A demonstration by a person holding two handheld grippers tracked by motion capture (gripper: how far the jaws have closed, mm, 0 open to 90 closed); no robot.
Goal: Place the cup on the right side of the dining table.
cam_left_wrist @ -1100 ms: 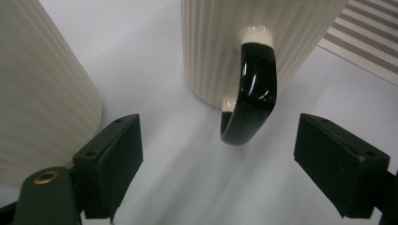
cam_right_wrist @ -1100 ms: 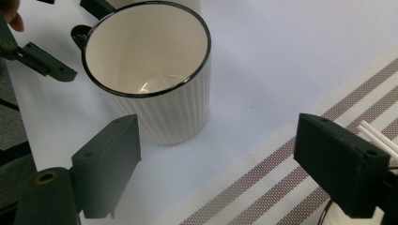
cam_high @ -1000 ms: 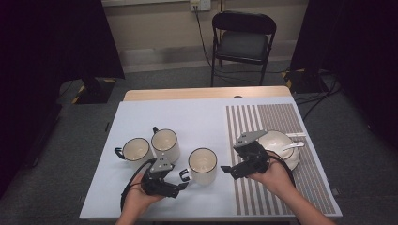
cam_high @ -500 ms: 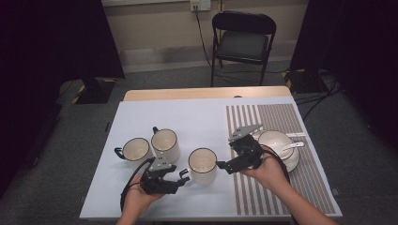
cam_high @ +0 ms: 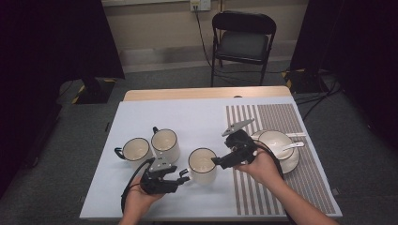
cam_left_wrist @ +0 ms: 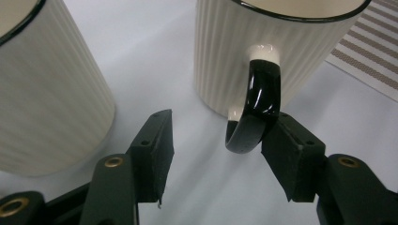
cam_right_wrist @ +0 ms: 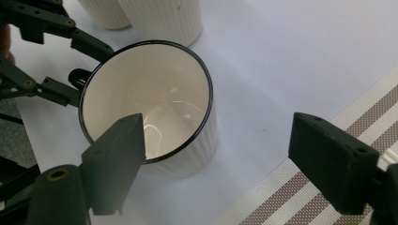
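Observation:
A cream ribbed mug with a black rim stands on the white table between both hands. My left gripper lies low at its left, jaws astride the black handle. They have just been closing: one pad touches the handle, while the other pad still stands apart from it. My right gripper reaches in from the right, open wide and just closing slightly. In the right gripper view one of its jaws hangs over the mug's rim and the other is out over the table; neither touches it.
Two more cream mugs stand close together left of the held-at mug. A white bowl with a spoon sits on the striped placemat at the right. A folding chair stands beyond the table.
My right gripper has moved left, away from the bowl and up to the middle mug. The left hand has stayed in place at the handle.

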